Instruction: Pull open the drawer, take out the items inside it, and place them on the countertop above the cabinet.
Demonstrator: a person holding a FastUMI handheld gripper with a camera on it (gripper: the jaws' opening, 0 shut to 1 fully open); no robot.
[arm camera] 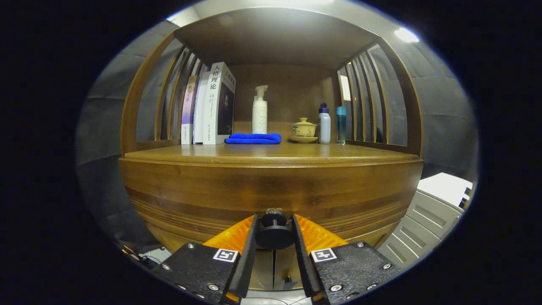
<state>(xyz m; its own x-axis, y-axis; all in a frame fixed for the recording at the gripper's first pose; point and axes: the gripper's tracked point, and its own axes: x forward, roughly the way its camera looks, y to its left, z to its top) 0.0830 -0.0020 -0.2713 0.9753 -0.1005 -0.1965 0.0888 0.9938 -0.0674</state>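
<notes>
Wooden cabinet (271,186) straight ahead, countertop (271,153) above, drawer (271,199) front still flush, not yet pulled. Contents hidden behind that front; weight unknown. On the countertop, toward the back: books (211,106) upright at one side, blue cloth (253,138) folded flat beside them, pump bottle (259,111) behind the cloth, lidded teacup (304,129) on its saucer, then two small bottles (332,123) standing close together. Bare wood in front of all these, room enough for what comes out.

Probably stiff and fairly heavy, solid wood, likely to slide with some drag; best pulled straight out, level, no twisting. Only sensible hold: the knob (274,231), small, round, hard, likely slippery, grip best taken on the narrow neck behind the disc. Gripper (274,233) at the knob, jaws close on either side of it, apparently pinching it, contact on both sides looks made.
</notes>
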